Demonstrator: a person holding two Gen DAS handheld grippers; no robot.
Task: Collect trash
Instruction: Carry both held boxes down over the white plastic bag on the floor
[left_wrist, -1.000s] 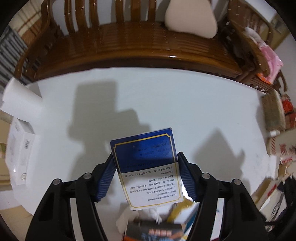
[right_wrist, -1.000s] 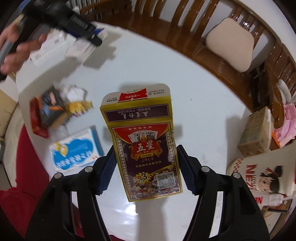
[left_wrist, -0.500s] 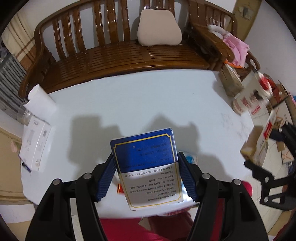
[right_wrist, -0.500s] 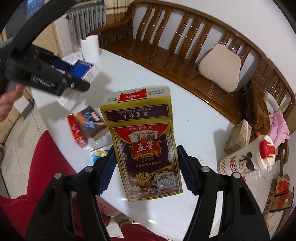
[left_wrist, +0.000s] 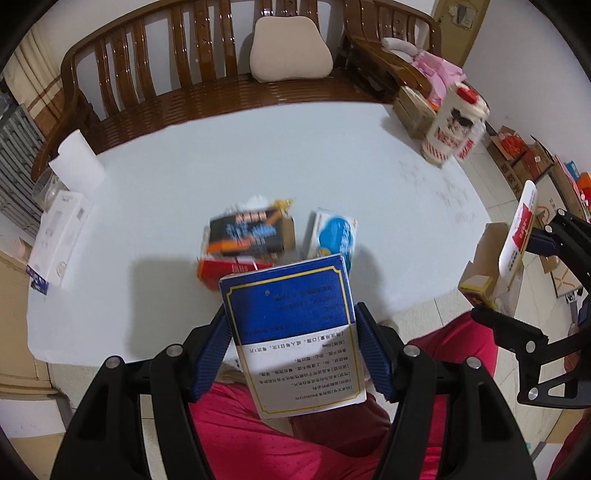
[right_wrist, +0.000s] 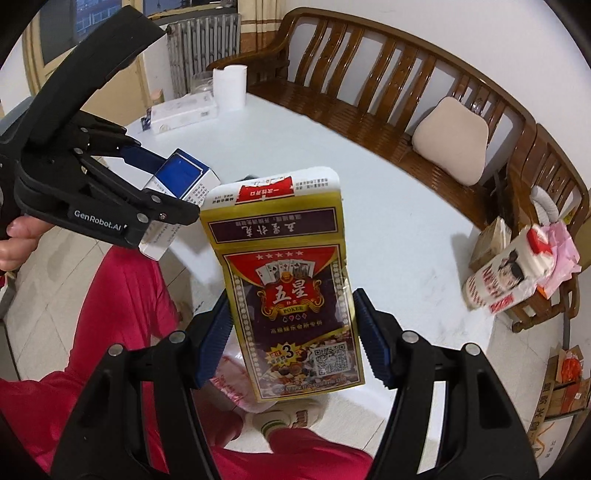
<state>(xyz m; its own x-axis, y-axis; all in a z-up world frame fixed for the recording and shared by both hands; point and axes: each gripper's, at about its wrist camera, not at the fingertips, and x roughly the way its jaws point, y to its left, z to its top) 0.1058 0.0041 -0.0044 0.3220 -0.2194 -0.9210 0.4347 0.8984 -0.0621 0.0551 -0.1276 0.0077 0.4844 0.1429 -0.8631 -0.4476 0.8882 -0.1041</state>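
Both wrist cams are riding close behind their claws, looking steeply down, and they're sharing the white desk (left_wrist: 258, 162) and wooden bench (right_wrist: 369, 96).

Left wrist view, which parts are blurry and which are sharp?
Left wrist view: the trash pile on the table and the white bottle are motion-smeared; the blue box in the left claw stays fairly sharp. Right wrist view: bottle smeared too.

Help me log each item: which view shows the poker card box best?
The right wrist view. The poker card box fills the centre there, printed front facing the camera, clamped in the right gripper. The left wrist view catches it only at the right edge, seen from the side and small, with its front unreadable.
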